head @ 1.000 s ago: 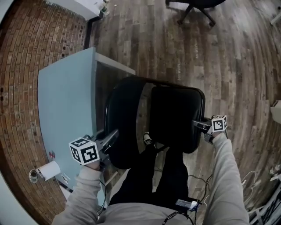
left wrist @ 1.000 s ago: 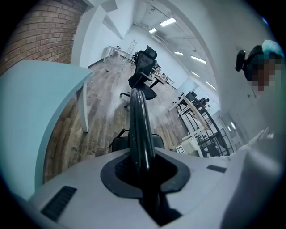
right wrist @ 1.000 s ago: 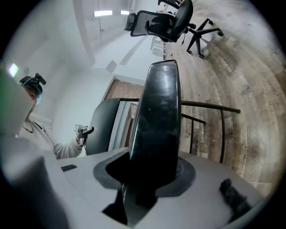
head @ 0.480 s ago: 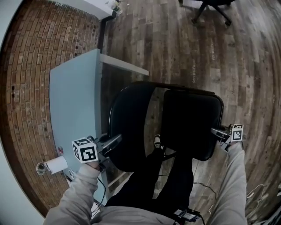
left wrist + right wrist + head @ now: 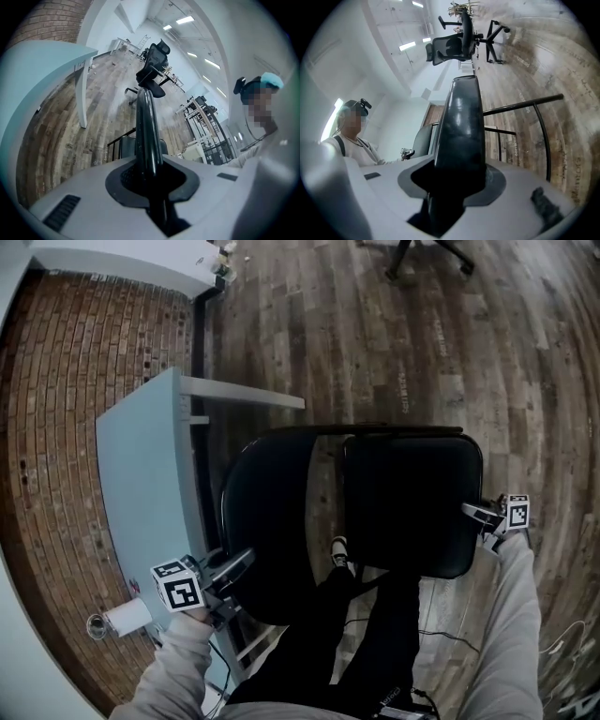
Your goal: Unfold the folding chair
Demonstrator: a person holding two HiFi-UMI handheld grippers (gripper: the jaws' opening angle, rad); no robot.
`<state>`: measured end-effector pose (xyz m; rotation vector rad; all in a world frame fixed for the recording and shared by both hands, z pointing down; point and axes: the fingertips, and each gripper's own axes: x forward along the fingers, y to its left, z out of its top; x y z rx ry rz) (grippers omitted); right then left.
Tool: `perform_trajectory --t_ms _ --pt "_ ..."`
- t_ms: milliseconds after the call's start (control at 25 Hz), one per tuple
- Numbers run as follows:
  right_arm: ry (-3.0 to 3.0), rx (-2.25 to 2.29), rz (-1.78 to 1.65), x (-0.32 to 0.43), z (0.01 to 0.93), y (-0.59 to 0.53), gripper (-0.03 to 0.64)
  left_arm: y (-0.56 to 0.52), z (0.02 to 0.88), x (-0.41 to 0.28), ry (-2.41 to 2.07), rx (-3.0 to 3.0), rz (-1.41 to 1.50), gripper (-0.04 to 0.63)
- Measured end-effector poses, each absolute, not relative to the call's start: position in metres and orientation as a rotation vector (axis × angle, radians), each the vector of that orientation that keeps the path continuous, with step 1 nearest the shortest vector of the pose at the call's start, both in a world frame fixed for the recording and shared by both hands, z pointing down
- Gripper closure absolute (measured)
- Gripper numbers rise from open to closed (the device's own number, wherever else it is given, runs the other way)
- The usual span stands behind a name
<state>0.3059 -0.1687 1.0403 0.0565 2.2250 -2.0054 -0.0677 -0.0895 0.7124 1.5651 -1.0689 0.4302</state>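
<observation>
Nearest the camera in the head view, the person's grey sleeves reach forward on either side of legs in black trousers. The left hand-held gripper is clamped on the thin black edge of the backrest. In the left gripper view, that edge runs straight up out of the closed jaws. The right hand-held gripper is likewise clamped, on the side of the padded seat. In the right gripper view, the thick glossy seat edge fills the gap between the jaws, with thin black frame tubes showing beyond it.

The folding chair stands on the wooden floor just in front of the person's legs, held between the two grippers. From above, its rounded backrest and its seat lie side by side. Just beside the chair, on the person's left, stands a light blue table, and past that lies a brick-patterned area. Farther off across the floor, the wheeled base of an office chair shows at the top edge of the view.
</observation>
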Motion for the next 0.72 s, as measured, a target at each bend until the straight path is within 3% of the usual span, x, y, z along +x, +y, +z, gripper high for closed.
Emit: perform_trajectory --t_ms 720 --pt "2.141 -0.064 -2.028 0.338 1.093 -0.150 0.435 -0.093 0.739 -0.047 -0.994 1.626 0.425 0.523"
